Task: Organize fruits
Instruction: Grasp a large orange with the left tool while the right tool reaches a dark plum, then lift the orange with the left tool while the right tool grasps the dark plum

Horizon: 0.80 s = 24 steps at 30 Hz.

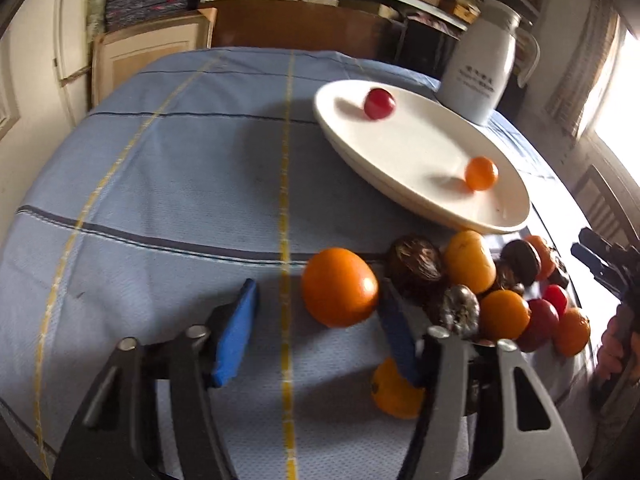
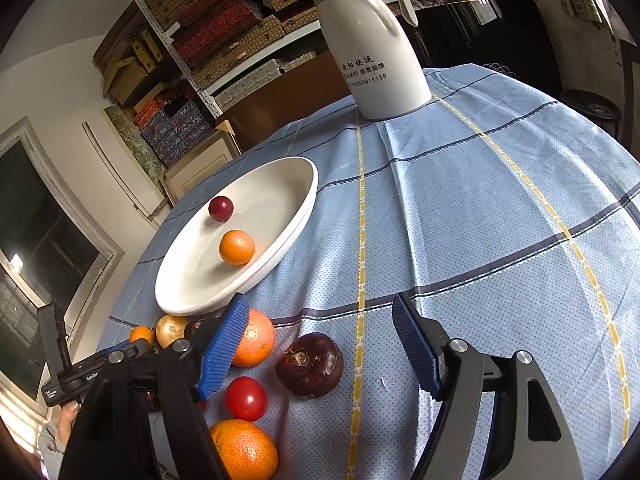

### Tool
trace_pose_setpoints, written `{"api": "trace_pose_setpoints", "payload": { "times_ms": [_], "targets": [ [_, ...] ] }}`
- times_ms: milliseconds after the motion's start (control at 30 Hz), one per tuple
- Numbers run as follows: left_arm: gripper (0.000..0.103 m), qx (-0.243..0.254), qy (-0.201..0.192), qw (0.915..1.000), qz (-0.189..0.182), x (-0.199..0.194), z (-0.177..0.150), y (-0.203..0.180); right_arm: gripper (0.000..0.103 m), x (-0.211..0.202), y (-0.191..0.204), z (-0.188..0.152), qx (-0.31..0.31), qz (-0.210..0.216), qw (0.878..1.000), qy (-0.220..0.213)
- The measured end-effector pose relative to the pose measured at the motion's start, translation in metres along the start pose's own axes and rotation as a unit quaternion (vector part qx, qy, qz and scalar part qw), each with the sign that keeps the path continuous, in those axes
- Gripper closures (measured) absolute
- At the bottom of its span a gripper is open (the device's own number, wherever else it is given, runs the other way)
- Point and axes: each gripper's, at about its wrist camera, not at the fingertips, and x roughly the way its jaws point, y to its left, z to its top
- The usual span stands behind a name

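Observation:
A white oval plate holds a small red fruit and a small orange. A heap of oranges, red fruits and dark brown fruits lies on the cloth in front of it. My left gripper is open, and a large orange sits between its blue pads. My right gripper is open and empty above a dark brown fruit, with an orange behind its left pad and a red fruit below.
A white thermos jug stands behind the plate on the blue checked tablecloth. Shelves of boxes and a wooden cabinet stand beyond the table. The right gripper also shows at the right edge of the left wrist view.

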Motion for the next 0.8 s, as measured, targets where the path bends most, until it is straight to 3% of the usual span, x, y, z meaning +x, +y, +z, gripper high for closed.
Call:
{"api": "trace_pose_setpoints", "payload": {
  "times_ms": [233, 333, 400, 433, 667, 800],
  "targets": [
    [0.05, 0.004, 0.0, 0.9999, -0.01, 0.009, 0.011, -0.001, 0.029, 0.002, 0.004, 0.0, -0.012, 0.007, 1.0, 0.008],
    [0.051, 0.007, 0.002, 0.9999, -0.014, 0.012, 0.012, -0.001, 0.037, 0.002, 0.006, -0.001, -0.016, 0.014, 1.0, 0.015],
    [0.065, 0.007, 0.002, 0.9997, -0.025, 0.011, 0.011, 0.0, 0.046, 0.002, 0.005, -0.003, -0.013, 0.019, 0.999, 0.026],
    [0.065, 0.007, 0.002, 0.9997, -0.024, 0.011, 0.01, 0.0, 0.048, 0.002, 0.005, -0.004, -0.013, 0.019, 0.999, 0.033],
    [0.065, 0.001, -0.001, 0.9998, -0.021, 0.006, 0.005, 0.004, 0.049, -0.002, 0.016, -0.016, -0.086, -0.049, 0.992, 0.082],
    [0.064, 0.003, 0.001, 0.9998, -0.02, 0.007, 0.005, 0.003, 0.051, 0.009, 0.028, -0.019, -0.127, -0.066, 0.984, 0.104]
  ]
}}
